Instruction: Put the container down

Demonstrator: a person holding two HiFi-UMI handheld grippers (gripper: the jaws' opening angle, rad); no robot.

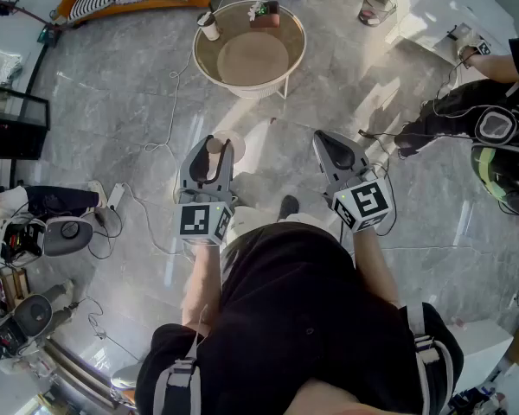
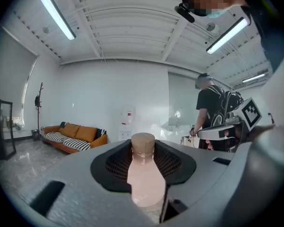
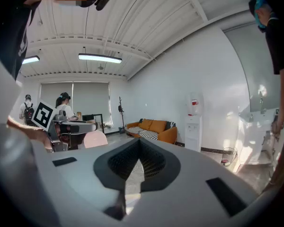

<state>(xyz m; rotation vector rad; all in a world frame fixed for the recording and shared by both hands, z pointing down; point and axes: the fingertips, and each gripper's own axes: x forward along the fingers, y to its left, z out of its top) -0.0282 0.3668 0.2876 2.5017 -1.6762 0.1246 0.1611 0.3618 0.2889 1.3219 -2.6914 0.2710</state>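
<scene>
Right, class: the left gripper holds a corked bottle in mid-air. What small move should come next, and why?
Probably carry it forward toward the round table. The left gripper is clamped on the corked bottle, which hangs over floor, short of the table, whose middle looks free. Lowering and opening should wait until it is above that spot.

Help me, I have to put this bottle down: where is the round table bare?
The round table is bare across its middle and near side. Its far rim is crowded: a cup at the far left, a small box at the far edge. The bottle should fit in the middle.
</scene>
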